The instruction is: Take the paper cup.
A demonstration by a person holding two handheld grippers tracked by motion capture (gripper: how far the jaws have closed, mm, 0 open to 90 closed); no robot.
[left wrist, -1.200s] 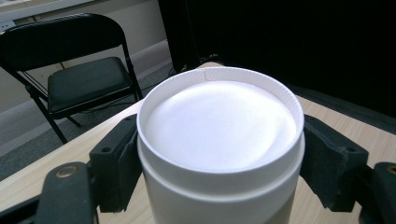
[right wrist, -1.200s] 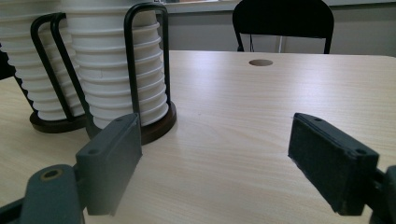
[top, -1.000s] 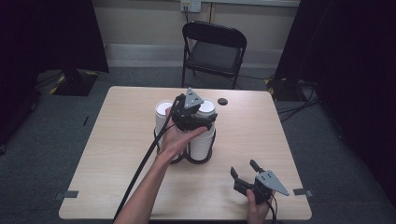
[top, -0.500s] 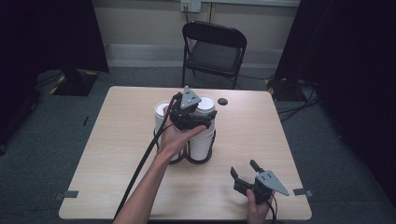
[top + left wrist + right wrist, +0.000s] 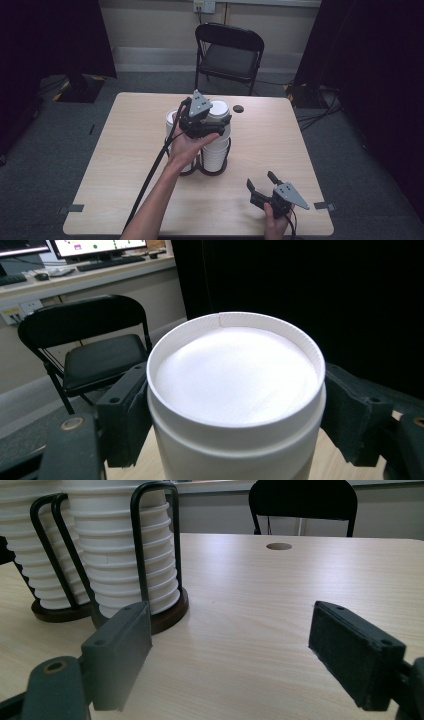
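Observation:
Two stacks of upside-down white paper cups stand in a black wire holder (image 5: 210,170) at mid-table: a right stack (image 5: 215,152) and a left stack (image 5: 172,120). My left gripper (image 5: 216,120) is shut on the top cup (image 5: 218,107) of the right stack. In the left gripper view both pads (image 5: 127,420) press on the sides of this cup (image 5: 235,375), just under its rimmed base. My right gripper (image 5: 261,181) rests near the table's front right, open with nothing between its jaws (image 5: 230,645). It faces the holder (image 5: 142,545) and the stacks (image 5: 120,555).
A black folding chair (image 5: 227,50) stands beyond the far edge of the wooden table (image 5: 125,200). A small dark round spot (image 5: 238,108) lies on the table behind the stacks. The left gripper's cable (image 5: 150,180) trails along the forearm to the front edge.
My left gripper and the top cup have crept slightly upward. The right gripper has stayed still.

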